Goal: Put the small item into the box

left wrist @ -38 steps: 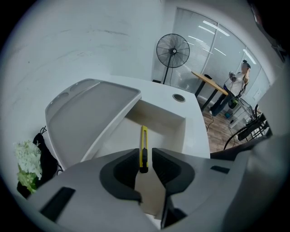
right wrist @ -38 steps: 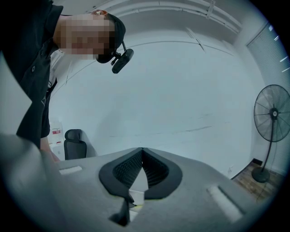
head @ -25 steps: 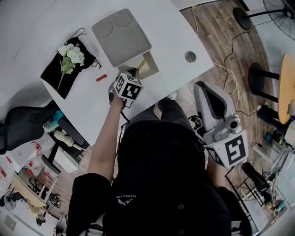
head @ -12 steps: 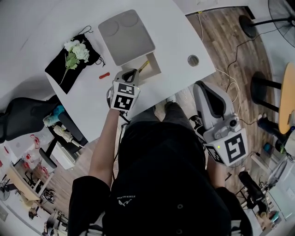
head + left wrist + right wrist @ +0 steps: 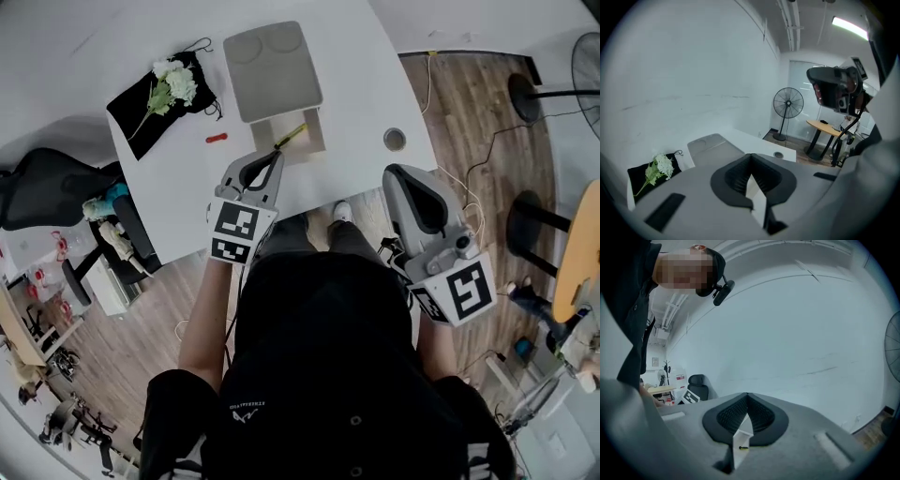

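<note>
A small red item (image 5: 217, 138) lies on the white table (image 5: 178, 197), left of the open box (image 5: 302, 146). Inside the box lies a thin yellow-green stick (image 5: 291, 137). The box's grey lid (image 5: 272, 70) (image 5: 712, 145) is folded back behind it. My left gripper (image 5: 269, 157) (image 5: 751, 157) hovers over the table's near edge, just short of the box, jaws shut and empty. My right gripper (image 5: 405, 176) (image 5: 747, 397) is held off the table by the person's lap, pointing up at the wall, shut with nothing in it.
A black bag (image 5: 155, 94) with white flowers (image 5: 178, 82) (image 5: 658, 166) lies at the table's far left. A round cable hole (image 5: 395, 140) (image 5: 778, 154) sits right of the box. A black office chair (image 5: 52, 187) and a fan (image 5: 787, 105) stand around the table.
My left gripper has drawn back from the box toward the table's near edge. The right gripper has stayed by the person's lap.
</note>
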The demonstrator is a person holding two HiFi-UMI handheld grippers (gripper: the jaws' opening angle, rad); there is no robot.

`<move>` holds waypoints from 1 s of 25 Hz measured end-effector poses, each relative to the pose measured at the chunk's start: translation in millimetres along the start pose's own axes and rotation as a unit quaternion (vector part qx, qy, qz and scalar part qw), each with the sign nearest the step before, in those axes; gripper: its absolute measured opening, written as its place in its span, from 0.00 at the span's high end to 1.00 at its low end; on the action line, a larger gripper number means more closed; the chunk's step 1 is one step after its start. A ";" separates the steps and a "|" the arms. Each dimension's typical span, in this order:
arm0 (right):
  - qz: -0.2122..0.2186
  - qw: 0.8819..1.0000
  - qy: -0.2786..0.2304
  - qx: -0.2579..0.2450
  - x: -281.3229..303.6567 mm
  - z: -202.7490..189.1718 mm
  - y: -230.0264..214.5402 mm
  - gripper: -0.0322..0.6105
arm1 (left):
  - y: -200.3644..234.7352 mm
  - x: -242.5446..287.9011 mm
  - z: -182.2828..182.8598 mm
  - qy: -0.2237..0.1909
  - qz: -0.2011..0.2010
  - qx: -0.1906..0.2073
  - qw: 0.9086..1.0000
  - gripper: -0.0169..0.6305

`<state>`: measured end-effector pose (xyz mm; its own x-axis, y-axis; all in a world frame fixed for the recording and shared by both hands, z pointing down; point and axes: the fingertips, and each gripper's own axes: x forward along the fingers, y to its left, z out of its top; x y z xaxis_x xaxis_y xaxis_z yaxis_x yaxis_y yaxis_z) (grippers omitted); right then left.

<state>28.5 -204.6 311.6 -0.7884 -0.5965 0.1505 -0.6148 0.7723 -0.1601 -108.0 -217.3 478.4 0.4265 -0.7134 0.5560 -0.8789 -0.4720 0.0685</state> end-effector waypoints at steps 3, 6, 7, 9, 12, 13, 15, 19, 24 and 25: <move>0.019 1.000 0.008 -0.012 -10.7 -3.4 -4.8 0.95 | -21.0 -21.7 19.6 -0.042 0.007 -0.008 0.999 0.97; 0.038 0.999 0.008 -0.008 -20.0 -7.0 -8.2 0.95 | -41.2 -39.4 37.3 -0.078 0.014 -0.011 0.997 0.97; 0.044 0.999 0.007 -0.006 -23.1 -7.8 -8.9 0.95 | -48.6 -44.3 42.3 -0.088 0.017 -0.010 0.996 0.97; 0.057 0.998 0.000 -0.002 -29.2 -6.9 -8.2 0.95 | -63.9 -52.7 50.8 -0.102 0.023 -0.010 0.994 0.97; 0.077 0.997 -0.010 0.004 -38.7 -6.0 -7.2 0.95 | -86.3 -62.9 63.1 -0.127 0.032 -0.003 0.991 0.97; 0.082 0.997 -0.008 0.001 -42.1 -8.0 -7.6 0.95 | -93.2 -66.5 67.3 -0.137 0.035 0.003 0.990 0.97; 0.094 0.996 -0.005 -0.006 -48.2 -11.3 -6.9 0.95 | -105.0 -74.1 74.2 -0.155 0.045 0.006 0.987 0.97; 0.111 0.994 0.003 -0.020 -62.4 -17.8 -6.8 0.95 | -125.1 -82.4 67.3 -0.152 0.067 -0.030 0.986 0.97; 0.128 0.992 0.004 -0.019 -79.8 -22.9 -3.3 0.95 | -149.4 -90.9 79.5 -0.189 0.069 -0.010 0.979 0.97; 0.132 0.991 0.002 -0.020 -82.6 -22.8 -3.1 0.95 | -152.7 -93.0 82.7 -0.196 0.073 -0.011 0.978 0.97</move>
<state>96.0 -152.7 322.0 -0.9214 -0.3721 0.1120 -0.3860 0.9094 -0.1547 4.1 -121.7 347.7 0.3406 -0.9185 0.2010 -0.9394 -0.3414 0.0319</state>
